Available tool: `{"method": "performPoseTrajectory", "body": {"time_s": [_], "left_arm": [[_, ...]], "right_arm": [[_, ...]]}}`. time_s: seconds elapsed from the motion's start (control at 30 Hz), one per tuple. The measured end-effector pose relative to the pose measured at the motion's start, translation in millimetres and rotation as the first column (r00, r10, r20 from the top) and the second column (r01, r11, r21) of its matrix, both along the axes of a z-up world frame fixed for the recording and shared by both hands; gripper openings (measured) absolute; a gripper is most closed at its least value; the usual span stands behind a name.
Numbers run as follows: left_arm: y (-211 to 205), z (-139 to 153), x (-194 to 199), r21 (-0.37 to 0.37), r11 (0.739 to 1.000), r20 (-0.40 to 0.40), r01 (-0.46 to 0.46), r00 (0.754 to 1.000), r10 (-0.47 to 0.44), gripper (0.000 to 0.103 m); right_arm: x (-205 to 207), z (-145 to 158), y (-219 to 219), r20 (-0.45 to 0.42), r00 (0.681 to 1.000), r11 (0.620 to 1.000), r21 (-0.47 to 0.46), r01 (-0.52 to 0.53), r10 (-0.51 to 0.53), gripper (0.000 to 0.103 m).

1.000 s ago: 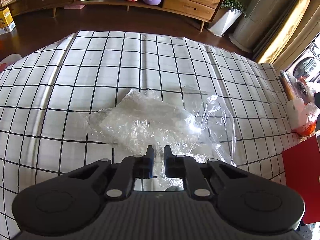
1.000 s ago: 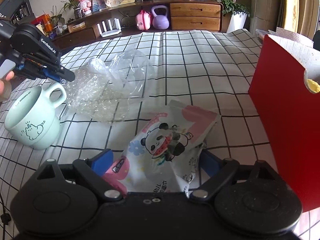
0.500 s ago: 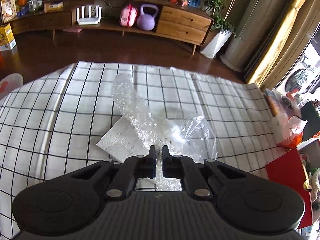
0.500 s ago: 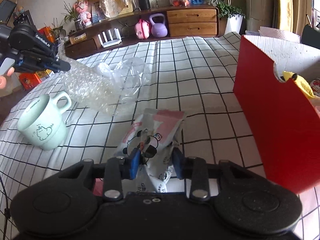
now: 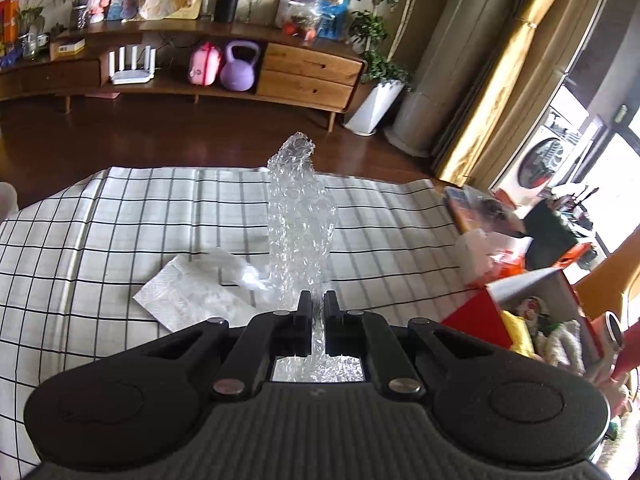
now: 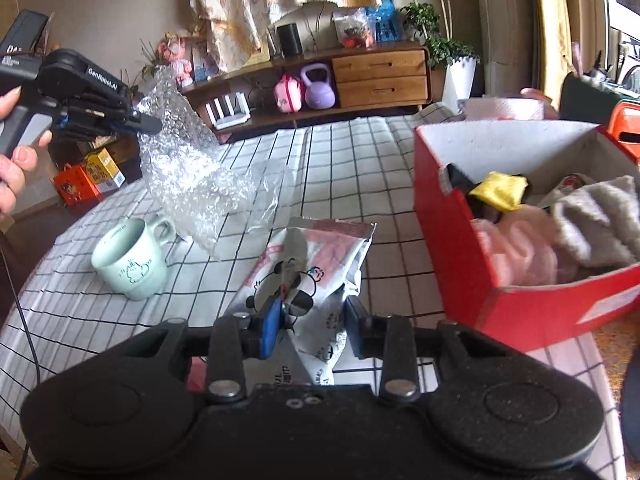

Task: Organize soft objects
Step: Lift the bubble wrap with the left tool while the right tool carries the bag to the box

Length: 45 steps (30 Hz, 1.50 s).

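You're working in a home living room: a long wooden sideboard [image 5: 312, 76] is running along the far wall, a purple kettlebell [image 5: 239, 67] and white router [image 5: 133, 65] sitting on it, tan curtains [image 5: 508, 92] hanging beside potted plants [image 5: 380, 60].

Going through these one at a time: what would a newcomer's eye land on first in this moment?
Probably the bubble wrap, lifted off the checked tablecloth and pinched in the shut left gripper. Next, the panda-print pack squeezed in the right gripper, just left of the red box already holding soft items. A mint green mug stands under the hanging wrap.
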<state>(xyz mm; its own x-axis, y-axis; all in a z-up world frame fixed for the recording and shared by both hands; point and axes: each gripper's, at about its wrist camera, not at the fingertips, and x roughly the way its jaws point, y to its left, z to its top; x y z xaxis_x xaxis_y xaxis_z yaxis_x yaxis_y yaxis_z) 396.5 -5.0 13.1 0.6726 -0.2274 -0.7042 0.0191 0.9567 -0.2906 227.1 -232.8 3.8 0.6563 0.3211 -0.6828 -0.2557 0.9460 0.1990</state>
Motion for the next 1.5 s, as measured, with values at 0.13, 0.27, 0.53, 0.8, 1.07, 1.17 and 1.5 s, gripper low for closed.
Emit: {"method": "performPoseTrajectory", "body": {"time_s": [0.13, 0.27, 0.53, 0.8, 1.07, 1.17, 1.5], "left_arm": [[-22, 22, -21, -0.022, 0.999, 0.026, 0.047, 0.999, -0.046, 0.005], [-48, 42, -40, -0.036, 0.995, 0.056, 0.096, 0.994, -0.093, 0.005], [-112, 71, -67, -0.048, 0.976, 0.099, 0.215, 0.973, -0.209, 0.005], [-179, 77, -73, -0.058, 0.952, 0.13, 0.301, 0.947, -0.292, 0.005], [-241, 70, -58, -0.014, 0.949, 0.194, 0.314, 0.932, -0.306, 0.005], [-259, 65, -47, 0.022, 0.955, 0.218, 0.297, 0.93, -0.294, 0.005], [-308, 27, -11, 0.146, 0.936, 0.245, 0.322, 0.905, -0.349, 0.005]], "right_arm": [[-17, 23, -24, 0.018, 0.999, 0.999, 0.032, 0.028, -0.029, 0.033], [-33, 45, -48, 0.042, 0.998, 0.998, 0.045, 0.052, -0.054, 0.034], [-52, 78, -99, 0.097, 0.987, 0.991, 0.044, 0.127, -0.131, 0.034], [-50, 90, -157, 0.123, 0.964, 0.972, 0.044, 0.232, -0.236, 0.034], [-24, 87, -211, 0.137, 0.929, 0.939, 0.017, 0.343, -0.342, 0.034], [-12, 80, -228, 0.126, 0.921, 0.929, 0.018, 0.369, -0.368, 0.034], [29, 54, -248, 0.106, 0.916, 0.922, 0.0, 0.388, -0.386, 0.034]]}}
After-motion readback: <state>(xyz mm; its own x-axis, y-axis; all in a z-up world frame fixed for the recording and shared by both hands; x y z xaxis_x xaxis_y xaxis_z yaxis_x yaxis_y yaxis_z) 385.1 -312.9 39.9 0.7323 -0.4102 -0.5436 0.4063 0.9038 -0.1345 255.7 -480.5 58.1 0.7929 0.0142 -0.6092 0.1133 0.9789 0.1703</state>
